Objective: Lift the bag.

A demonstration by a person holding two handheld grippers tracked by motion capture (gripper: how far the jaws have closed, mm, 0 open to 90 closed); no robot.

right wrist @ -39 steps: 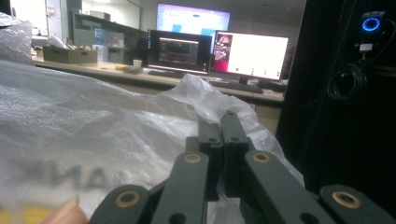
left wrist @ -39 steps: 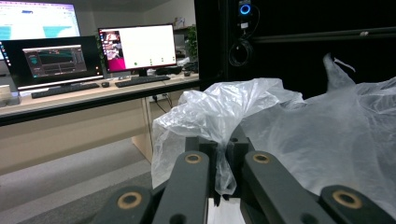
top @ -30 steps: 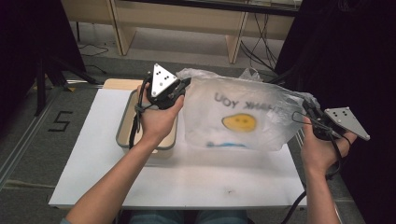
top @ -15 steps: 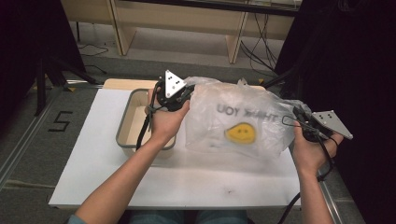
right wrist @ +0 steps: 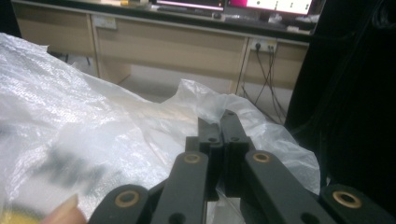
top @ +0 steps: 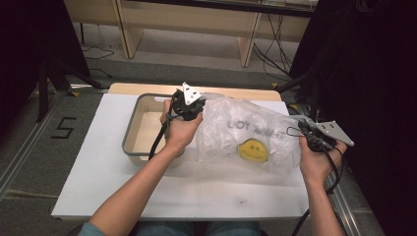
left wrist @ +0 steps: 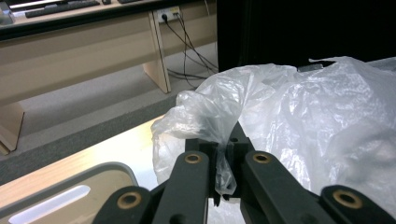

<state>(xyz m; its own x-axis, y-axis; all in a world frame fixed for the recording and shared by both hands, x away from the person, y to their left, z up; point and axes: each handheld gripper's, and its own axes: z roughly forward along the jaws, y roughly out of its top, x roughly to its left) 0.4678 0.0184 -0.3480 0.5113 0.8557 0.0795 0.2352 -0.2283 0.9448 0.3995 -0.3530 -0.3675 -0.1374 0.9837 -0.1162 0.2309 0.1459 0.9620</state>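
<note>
A clear plastic bag (top: 248, 132) with a yellow smiley face and dark lettering hangs stretched between my two grippers, low over the white table (top: 98, 167). My left gripper (top: 189, 105) is shut on the bag's left top corner, beside the grey bin (top: 133, 129). In the left gripper view the jaws pinch a bunched fold of the bag (left wrist: 219, 121). My right gripper (top: 304, 132) is shut on the bag's right edge near the table's right side. In the right gripper view the bag (right wrist: 93, 121) spreads left from the closed jaws.
The grey bin with a pale inside stands on a wooden board (top: 236, 93) at the table's back left. Wooden desk legs (top: 248, 46) and cables (top: 275, 54) lie beyond the table. A dark curtain (top: 364, 73) hangs at the right.
Both grippers have come down toward the table with the bag. The bag has sunk from upright and spread to slumped lower, with the smiley face nearer the tabletop.
</note>
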